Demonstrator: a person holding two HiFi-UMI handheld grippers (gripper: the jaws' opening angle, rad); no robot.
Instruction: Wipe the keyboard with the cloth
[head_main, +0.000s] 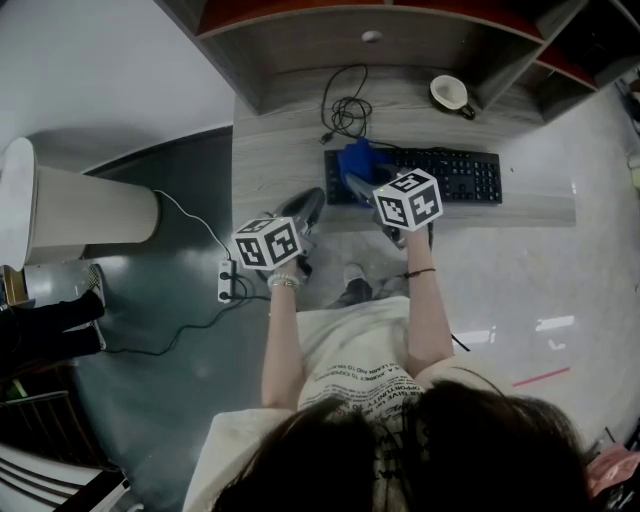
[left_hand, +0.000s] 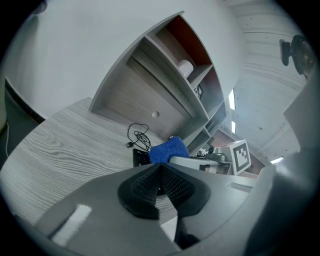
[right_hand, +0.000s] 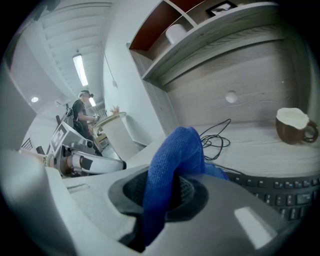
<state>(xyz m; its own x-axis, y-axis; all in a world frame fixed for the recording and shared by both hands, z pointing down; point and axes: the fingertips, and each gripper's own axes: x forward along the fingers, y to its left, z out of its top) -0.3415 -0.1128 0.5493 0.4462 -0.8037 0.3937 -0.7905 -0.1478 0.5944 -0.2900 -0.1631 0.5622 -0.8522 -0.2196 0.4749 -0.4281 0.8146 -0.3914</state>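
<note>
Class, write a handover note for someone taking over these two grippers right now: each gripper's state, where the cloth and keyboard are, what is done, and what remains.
Right gripper: shut on the blue cloth, which sits over the left end of the black keyboard.
Left gripper: jaws together, nothing between them, held over the desk left of the keyboard.
Done: the cloth is gripped and at the keyboard. How much has been wiped cannot be told.
Left: probably sweep the cloth rightwards along the keys.
</note>
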